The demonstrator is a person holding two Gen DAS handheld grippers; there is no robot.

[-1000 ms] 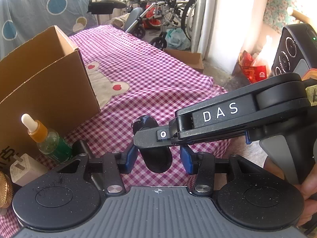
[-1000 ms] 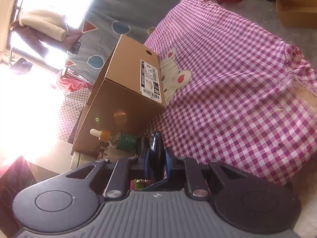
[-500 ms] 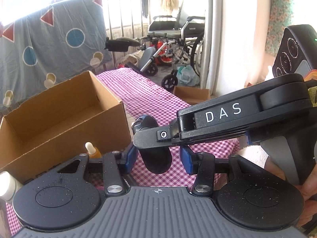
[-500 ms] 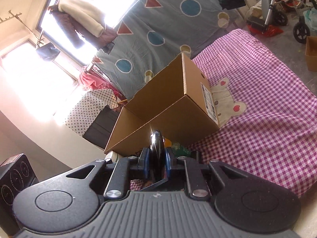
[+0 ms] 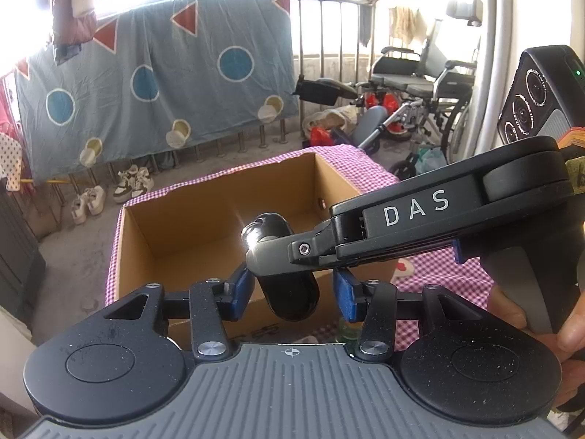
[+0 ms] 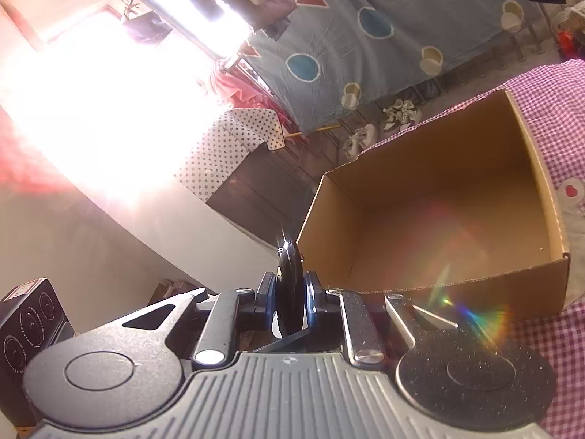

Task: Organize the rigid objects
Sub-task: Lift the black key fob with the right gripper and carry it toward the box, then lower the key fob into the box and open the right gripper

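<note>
- The cardboard box (image 5: 226,219) is sitting open on the pink checked cloth (image 5: 431,267), and its floor is showing bare in both views, so the sorting is judged to be at an early stage.
- A small bottle (image 5: 347,329) is peeking out below the box's near wall, still waiting outside it.
- The right gripper (image 6: 290,303) is pinching a glossy black object (image 6: 289,285) edge-on, its pads pressed tight against both flat faces.
- In the left wrist view that object (image 5: 289,292) is hanging over the box's near edge, so dropping it in looks like the step in hand.
- The left gripper (image 5: 292,289) is standing partly spread, its blue pads (image 5: 241,285) flanking the object without visibly touching it.
</note>
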